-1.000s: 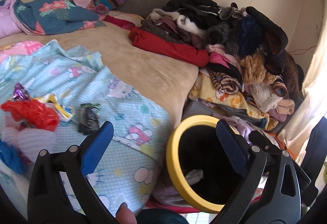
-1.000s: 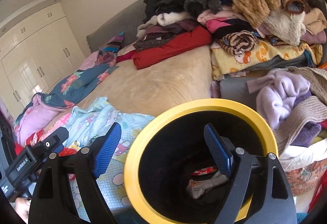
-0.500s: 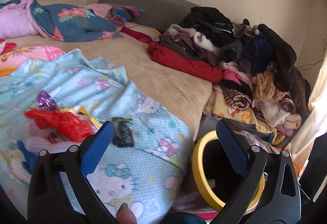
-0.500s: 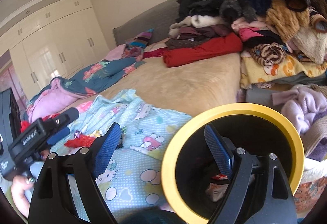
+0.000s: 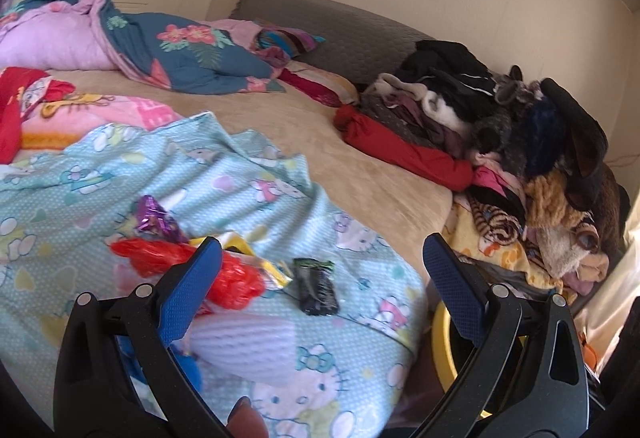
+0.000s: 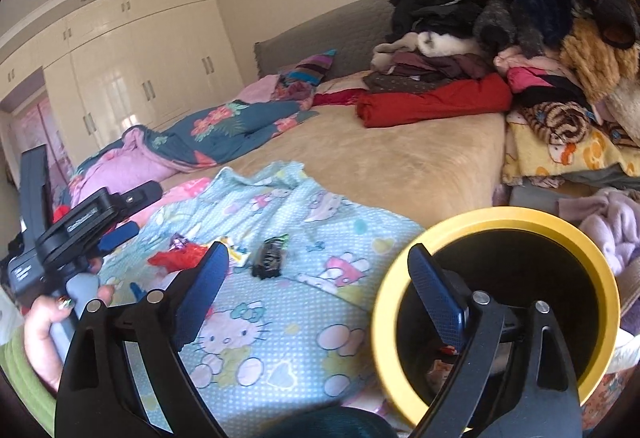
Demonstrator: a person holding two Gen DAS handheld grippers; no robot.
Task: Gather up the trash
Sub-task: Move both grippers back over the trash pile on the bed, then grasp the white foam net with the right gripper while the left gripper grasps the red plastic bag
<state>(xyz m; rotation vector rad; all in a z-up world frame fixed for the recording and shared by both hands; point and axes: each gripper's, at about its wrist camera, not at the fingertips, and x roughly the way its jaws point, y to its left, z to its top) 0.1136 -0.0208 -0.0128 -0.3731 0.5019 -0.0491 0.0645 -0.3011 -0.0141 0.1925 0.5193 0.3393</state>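
Note:
Trash lies on a light blue Hello Kitty sheet (image 5: 248, 174): a black wrapper (image 5: 316, 284), a red plastic bag (image 5: 224, 274), a purple foil wrapper (image 5: 154, 220), a yellow wrapper (image 5: 256, 258) and a pale ribbed piece (image 5: 248, 342). My left gripper (image 5: 320, 282) is open and empty just above the black wrapper. A yellow-rimmed black bin (image 6: 496, 222) stands beside the bed with some trash inside. My right gripper (image 6: 316, 274) is open and empty, its right finger over the bin's mouth. The black wrapper (image 6: 270, 258) and red bag (image 6: 176, 258) also show there.
A tan bed (image 5: 360, 166) carries a floral blanket (image 5: 188, 54) at the far left and a tall pile of clothes (image 5: 500, 142) at the right. More clothes (image 6: 612, 218) lie beside the bin. White wardrobes (image 6: 132, 78) line the far wall.
Both grippers have swung left, away from the bin and toward the trash on the sheet. The bin has slid to the right edge of both views. Both stay open and empty.

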